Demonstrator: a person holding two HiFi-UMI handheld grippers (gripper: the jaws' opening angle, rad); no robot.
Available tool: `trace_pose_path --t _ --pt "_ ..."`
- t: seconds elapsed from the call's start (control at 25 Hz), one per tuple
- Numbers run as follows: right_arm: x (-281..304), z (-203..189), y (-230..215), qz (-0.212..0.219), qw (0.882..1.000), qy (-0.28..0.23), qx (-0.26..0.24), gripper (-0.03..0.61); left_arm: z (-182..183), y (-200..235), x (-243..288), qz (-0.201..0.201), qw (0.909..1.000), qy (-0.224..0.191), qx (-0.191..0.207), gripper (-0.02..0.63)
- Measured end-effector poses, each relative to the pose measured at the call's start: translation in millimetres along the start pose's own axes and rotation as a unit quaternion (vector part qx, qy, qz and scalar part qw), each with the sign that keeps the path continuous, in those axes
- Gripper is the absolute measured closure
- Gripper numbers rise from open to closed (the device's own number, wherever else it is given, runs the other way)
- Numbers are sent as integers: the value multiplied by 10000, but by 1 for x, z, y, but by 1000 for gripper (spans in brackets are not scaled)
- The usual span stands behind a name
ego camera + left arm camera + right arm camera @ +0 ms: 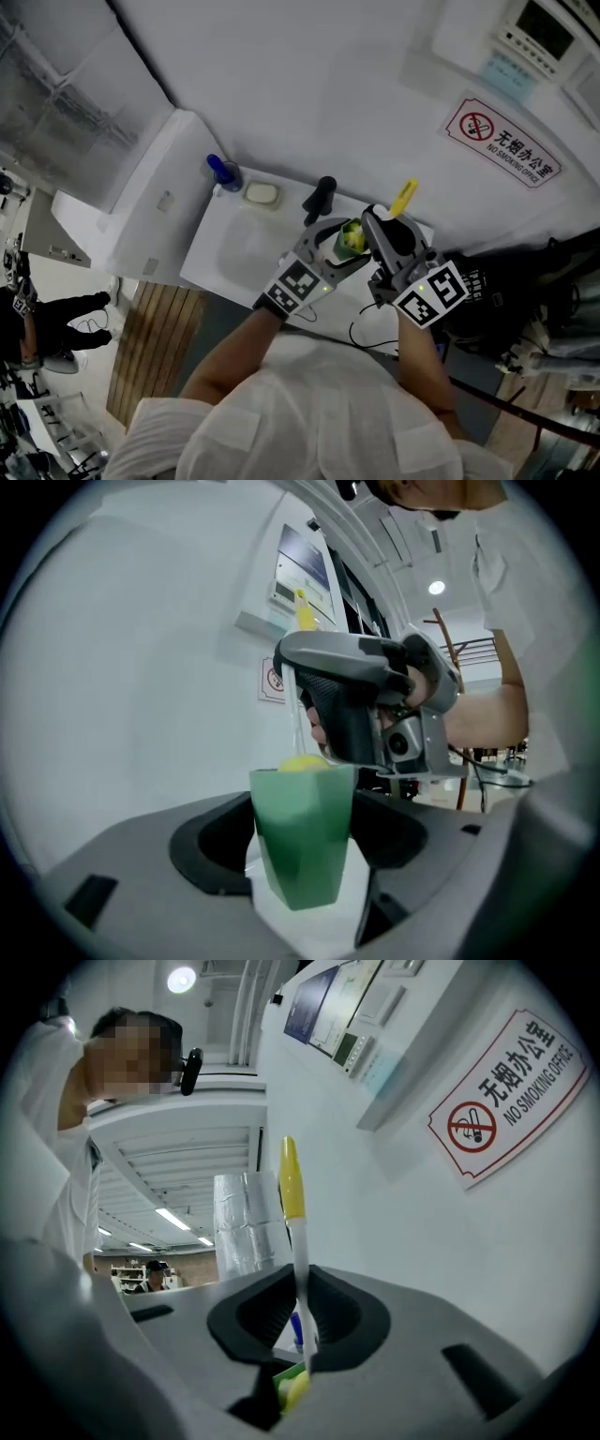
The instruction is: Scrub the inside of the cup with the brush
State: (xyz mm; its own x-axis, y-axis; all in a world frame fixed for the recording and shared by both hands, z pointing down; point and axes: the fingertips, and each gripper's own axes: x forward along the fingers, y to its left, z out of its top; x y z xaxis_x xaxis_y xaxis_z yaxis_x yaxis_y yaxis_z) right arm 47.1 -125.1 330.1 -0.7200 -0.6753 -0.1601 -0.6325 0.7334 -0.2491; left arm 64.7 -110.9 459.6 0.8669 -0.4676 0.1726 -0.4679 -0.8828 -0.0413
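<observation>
A green cup (302, 832) stands upright between the jaws of my left gripper (302, 847), which is shut on it. The same cup (351, 239) shows in the head view, over the right part of the sink. My right gripper (302, 1335) is shut on the white shaft of the brush (298, 1241), whose yellow handle end (291, 1180) points up. The brush's yellow head (293, 1389) sits inside the cup's mouth, just at the rim (302, 763). In the head view my right gripper (380, 234) hangs close above the cup, beside my left gripper (328, 246).
A white sink (234, 258) lies below the grippers, with a black tap (320, 198), a soap dish (262, 194) and a blue bottle (223, 172) along its back. The white wall behind carries a no-smoking sign (503, 142) and a control panel (542, 28).
</observation>
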Motion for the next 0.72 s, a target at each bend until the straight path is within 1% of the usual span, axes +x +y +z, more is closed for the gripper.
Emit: trace_pose_path --t 0.12,0.24,0.32,0.4,0.52,0.64,0.72 --pt "-1 -4 -13 -154 9998 49 -84 537 -11 2 9 -20 9998 194 -90 307" --pt "-2 -12 -28 -278 9994 141 -120 537 -21 9 13 165 9989 424 -130 297" --pt "-2 -21 -36 -352 9990 222 -151 537 -22 12 16 295 9981 527 -93 295" --pt "-1 -29 -43 -403 9986 299 -174 537 -21 12 21 302 9976 625 -23 295" --pt "2 -38 -48 -413 9981 387 -222 537 -25 15 35 306 9957 877 67 295" --pt "7 -46 -50 -379 9970 536 -421 537 -31 21 46 386 9922 1182 104 296" --pt "10 -53 -53 -365 9957 659 -542 537 -36 22 52 369 9893 1409 122 306"
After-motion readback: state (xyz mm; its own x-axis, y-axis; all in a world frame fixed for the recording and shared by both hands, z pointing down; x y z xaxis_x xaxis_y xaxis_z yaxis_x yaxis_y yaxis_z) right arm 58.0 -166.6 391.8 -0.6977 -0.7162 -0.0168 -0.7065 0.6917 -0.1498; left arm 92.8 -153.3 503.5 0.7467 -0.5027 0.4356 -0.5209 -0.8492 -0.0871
